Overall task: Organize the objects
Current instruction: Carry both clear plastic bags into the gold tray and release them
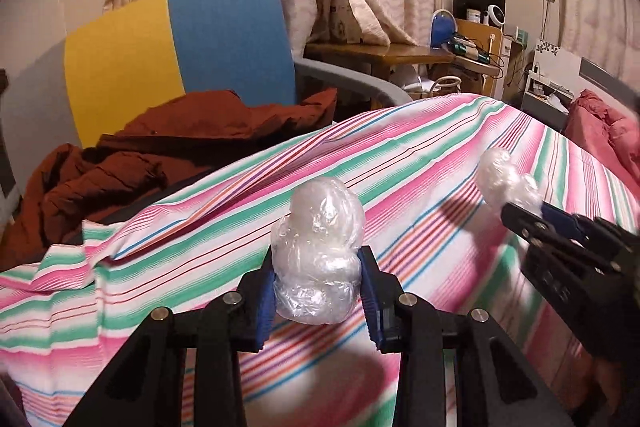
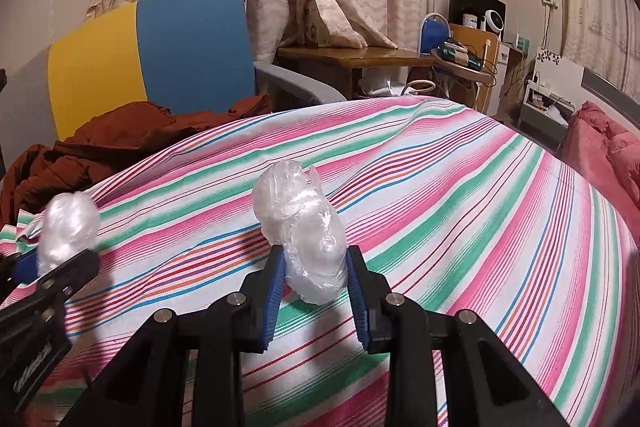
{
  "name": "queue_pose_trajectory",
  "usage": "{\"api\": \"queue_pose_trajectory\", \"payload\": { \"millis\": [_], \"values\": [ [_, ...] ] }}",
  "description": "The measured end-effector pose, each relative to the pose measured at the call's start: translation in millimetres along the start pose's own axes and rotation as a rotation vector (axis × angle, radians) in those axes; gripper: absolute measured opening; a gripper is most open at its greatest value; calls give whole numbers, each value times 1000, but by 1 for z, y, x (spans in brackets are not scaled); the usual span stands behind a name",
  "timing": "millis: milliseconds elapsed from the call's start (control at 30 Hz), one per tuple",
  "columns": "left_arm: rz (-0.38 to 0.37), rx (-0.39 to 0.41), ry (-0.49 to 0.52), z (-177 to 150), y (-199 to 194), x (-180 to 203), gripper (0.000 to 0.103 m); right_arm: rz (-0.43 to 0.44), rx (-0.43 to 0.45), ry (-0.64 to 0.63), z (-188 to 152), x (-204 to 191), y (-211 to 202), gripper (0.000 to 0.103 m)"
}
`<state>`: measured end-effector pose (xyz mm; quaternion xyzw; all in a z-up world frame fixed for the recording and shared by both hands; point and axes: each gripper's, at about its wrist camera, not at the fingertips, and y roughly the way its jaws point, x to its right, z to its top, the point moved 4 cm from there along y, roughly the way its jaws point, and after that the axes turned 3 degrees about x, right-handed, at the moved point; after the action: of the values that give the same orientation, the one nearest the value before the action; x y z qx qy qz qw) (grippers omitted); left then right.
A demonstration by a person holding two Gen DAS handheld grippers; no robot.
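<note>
Now striped cloth [image 1: 420,155] spread wide below me, brown jacket [image 1: 132,155] heaped beyond (not my concern). Left tongs [image 1: 318,291] clamped on plastic wad [image 1: 320,247], lifted clear of cloth. Right tongs [image 2: 316,287] clamped on second wad [image 2: 304,227]. Keep squeeze light, carry both level, set down side by side.
</note>
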<state>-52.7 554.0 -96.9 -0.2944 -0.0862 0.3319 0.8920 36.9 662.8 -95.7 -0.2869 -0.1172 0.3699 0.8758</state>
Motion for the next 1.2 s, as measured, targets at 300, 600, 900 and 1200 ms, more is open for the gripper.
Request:
{"api": "queue_pose_trajectory", "payload": {
  "millis": [300,600,900,1200],
  "values": [
    [5,56,-30,-16,-49,-11,37,-18,27,-29,2,-6,-6,30],
    [-1,53,-143,-42,-108,-39,37,16,102,-142,4,-33,-33,30],
    [-11,93,-110,-61,-169,-53,37,93,58,-170,-10,-53,-62,30],
    [5,105,-148,-83,-213,-77,37,219,33,-218,-39,-101,-113,30]
  ]
}}
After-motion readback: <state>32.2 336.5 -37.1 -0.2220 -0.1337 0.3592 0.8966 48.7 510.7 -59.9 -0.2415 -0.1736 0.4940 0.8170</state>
